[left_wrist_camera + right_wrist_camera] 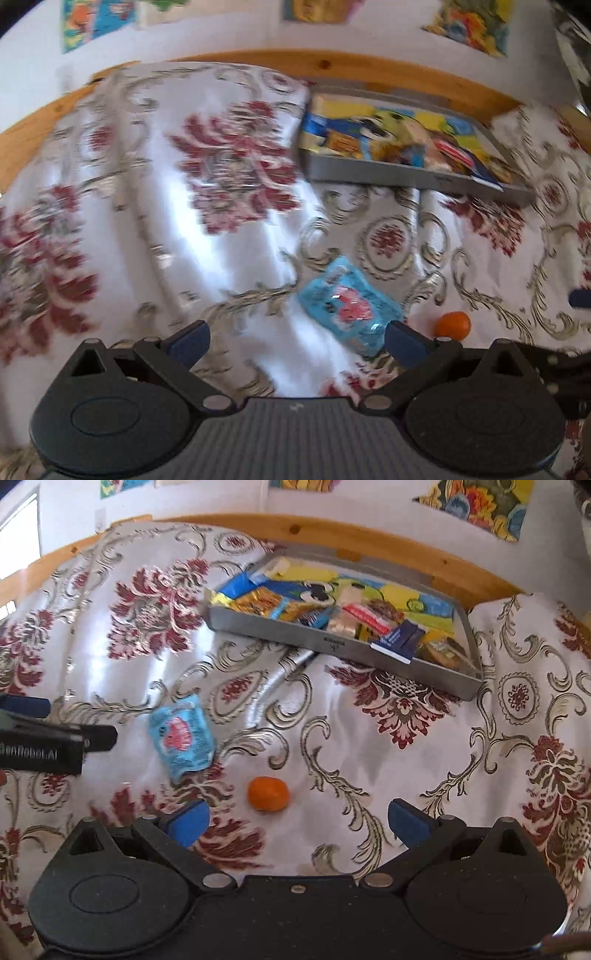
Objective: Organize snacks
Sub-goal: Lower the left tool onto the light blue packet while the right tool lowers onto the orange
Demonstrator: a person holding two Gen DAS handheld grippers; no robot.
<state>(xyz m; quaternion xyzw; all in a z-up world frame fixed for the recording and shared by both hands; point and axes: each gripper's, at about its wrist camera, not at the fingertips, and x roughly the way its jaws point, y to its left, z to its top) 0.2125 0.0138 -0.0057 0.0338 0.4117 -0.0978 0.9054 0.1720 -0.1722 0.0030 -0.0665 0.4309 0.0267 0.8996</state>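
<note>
Right wrist view showed the right gripper [297, 821] low in the frame with its jaws spread wide and nothing between them, hanging over a counter [369, 528] of pale wood covered by a floral cloth [406, 738]. A small orange fruit [268, 793] lay on the cloth just above the gap between the blue pads [190, 825], nearer the left one and touching neither. Up and to the left of it lay a light blue snack packet [182, 735] with a pink picture, tilted and flat on the cloth. In the upper right of the frame sat a grey metal tray [332, 644] filled with mixed wrapped snacks, one dark blue packet [397, 641] leaning over its near wall. At the left edge the left gripper [55, 738] entered the frame, near the blue packet but apart from it. Left wrist view, blurred, showed the left gripper [297, 338] with its jaws likewise wide open and empty; the snack packet [349, 308] lay just above the right pad [404, 341], the orange fruit [452, 325] at its right, and the tray [406, 177] in the upper right.
</note>
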